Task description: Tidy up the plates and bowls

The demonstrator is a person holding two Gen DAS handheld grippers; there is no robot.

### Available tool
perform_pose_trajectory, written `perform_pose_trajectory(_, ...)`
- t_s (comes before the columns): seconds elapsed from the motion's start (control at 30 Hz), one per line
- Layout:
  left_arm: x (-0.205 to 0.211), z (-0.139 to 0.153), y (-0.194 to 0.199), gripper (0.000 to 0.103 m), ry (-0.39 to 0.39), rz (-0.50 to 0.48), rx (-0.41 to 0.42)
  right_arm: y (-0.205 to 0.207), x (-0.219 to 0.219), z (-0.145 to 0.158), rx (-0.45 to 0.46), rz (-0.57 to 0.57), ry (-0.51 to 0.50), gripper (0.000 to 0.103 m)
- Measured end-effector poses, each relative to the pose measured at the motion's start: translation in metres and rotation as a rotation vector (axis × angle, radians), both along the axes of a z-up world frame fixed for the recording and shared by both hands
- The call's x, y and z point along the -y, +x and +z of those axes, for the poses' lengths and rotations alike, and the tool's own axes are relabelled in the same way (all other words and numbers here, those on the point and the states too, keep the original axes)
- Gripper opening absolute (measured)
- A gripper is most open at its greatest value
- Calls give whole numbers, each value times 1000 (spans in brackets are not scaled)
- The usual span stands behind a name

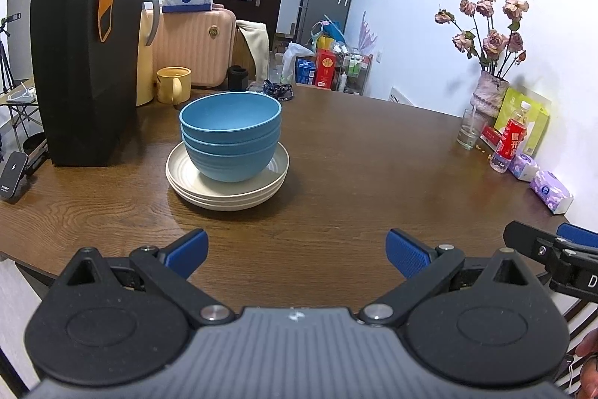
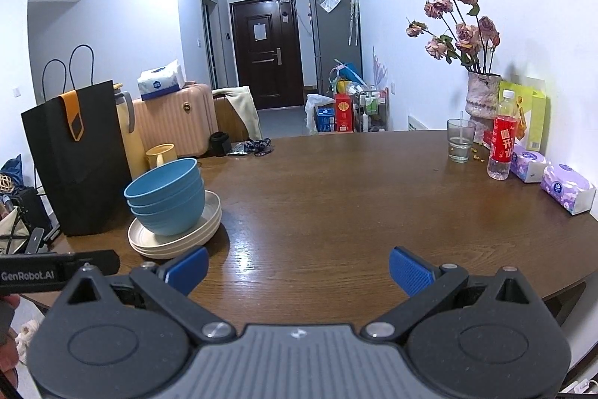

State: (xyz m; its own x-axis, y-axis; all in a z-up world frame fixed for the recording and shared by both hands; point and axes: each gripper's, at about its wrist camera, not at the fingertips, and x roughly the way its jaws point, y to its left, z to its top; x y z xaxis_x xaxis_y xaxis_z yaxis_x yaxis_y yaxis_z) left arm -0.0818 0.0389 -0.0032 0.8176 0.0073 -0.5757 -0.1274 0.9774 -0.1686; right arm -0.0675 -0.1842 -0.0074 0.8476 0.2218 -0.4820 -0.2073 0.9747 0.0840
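both the left gripper point(image 1: 297, 251) and right gripper point(image 2: 299, 268) are built of matte black linkages with silver pivot screws, ribbed grey housings and textured blue pads point(image 2: 409, 272); "GenRobot.AI" is printed in white on a black side bar.

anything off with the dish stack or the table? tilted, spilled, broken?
Nothing stands out. Three blue bowls sit nested and level on the stacked cream plates, slightly off-centre toward the back-left. No spills on the table. Both tools are open, clear of the stack.

Right gripper point(image 2: 298, 268) open, empty, above counter point(image 2: 336, 197) near edge. Blue bowls point(image 2: 166, 200) nested on plates point(image 2: 175, 238) at left edge.
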Motion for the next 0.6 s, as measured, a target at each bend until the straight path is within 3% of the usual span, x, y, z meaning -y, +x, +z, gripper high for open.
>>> perform_pose_trajectory(0.6,-4,4,-6,103,6,2,9,-3,-2,4,13,8,7,103)
